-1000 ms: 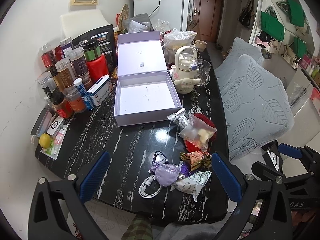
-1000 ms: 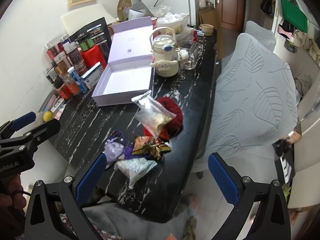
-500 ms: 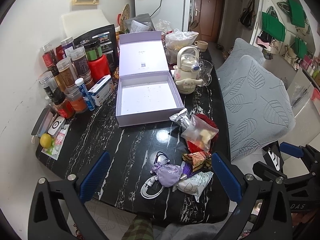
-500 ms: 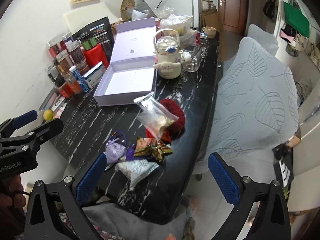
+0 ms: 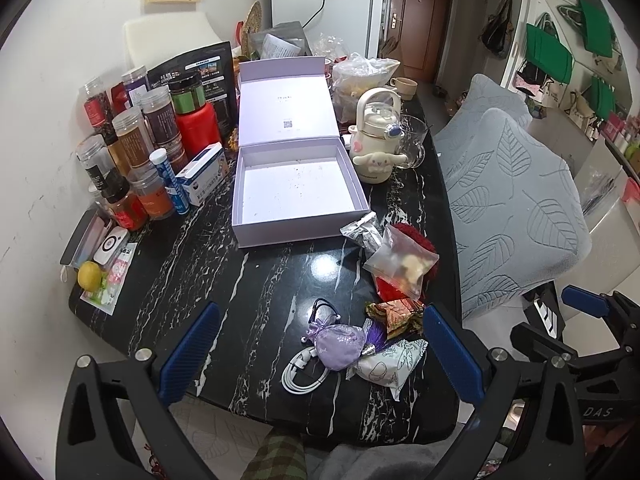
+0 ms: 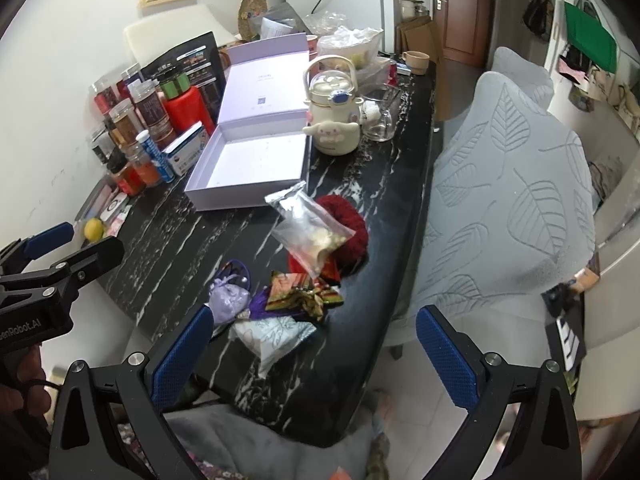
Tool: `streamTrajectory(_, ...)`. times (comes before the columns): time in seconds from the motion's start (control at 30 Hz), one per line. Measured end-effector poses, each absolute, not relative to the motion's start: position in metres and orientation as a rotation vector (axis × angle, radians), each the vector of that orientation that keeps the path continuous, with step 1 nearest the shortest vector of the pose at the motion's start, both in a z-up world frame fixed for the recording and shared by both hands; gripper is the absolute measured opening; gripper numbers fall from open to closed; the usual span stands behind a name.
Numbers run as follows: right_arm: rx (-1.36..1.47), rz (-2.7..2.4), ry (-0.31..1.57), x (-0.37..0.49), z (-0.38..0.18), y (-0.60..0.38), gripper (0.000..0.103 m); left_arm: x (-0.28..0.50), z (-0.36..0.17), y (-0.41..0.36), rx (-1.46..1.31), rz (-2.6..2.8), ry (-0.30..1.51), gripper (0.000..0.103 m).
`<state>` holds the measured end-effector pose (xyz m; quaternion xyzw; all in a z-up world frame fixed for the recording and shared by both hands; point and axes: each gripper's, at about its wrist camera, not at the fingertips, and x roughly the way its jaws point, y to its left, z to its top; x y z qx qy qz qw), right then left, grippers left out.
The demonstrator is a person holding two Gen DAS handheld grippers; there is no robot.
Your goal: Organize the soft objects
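Left gripper (image 5: 320, 354): held above the near edge of the tabletop, fingers spread wide, nothing between them.
Right gripper (image 6: 312, 354): also spread wide and empty, hanging over the near right corner of the tabletop.
Table (image 5: 248, 280): black marble top with white veins, long side running away from the person.
Box (image 5: 296, 196): pale lilac, lid standing up at the back, inside bare; sits mid-tabletop, nearer the left edge than the right.
Purple pouch (image 5: 340, 346): drawstring, soft; lies close to the near edge, touching a white cable (image 5: 300, 376) coiled just beside it.
Leaf-print sachet (image 5: 390, 364): white, right of the pouch, at the near edge.
Foil wrapper (image 5: 396, 316): gold and red, crumpled, just behind the sachet.
Clear bag (image 5: 402, 266): zip bag with pale lumps inside, resting on top of a red knitted thing (image 5: 416, 236) near the right edge.
Small foil packet (image 5: 364, 234): touching the box's near right corner.
Kettle (image 5: 376, 140): cream, cartoon dog face, right of the box, with a glass mug (image 5: 414, 140) beside it.
Jars (image 5: 132, 140): crowd along the left edge of the tabletop.
Lemon (image 5: 89, 275): near left corner.
Chair (image 5: 508, 208): grey leaf-pattern cover, pulled up to the right edge.
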<state>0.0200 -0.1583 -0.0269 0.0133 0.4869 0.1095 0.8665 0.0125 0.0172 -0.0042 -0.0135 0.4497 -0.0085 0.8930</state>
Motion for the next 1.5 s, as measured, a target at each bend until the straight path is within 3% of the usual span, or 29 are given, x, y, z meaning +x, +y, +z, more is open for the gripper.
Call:
streamTrajectory(1.03, 0.064, 0.231, 1.000, 0.023, -0.022, -0.172, 0.103, 0.006, 0.005, 0.018, -0.002, 0.009, 0.868, 0.103)
streamTrajectory(1.5, 0.074, 0.252, 1.077, 0.027, -0.057, -0.182, 0.103, 0.011, -0.042, 0.008, -0.052, -0.041, 0.995, 0.103)
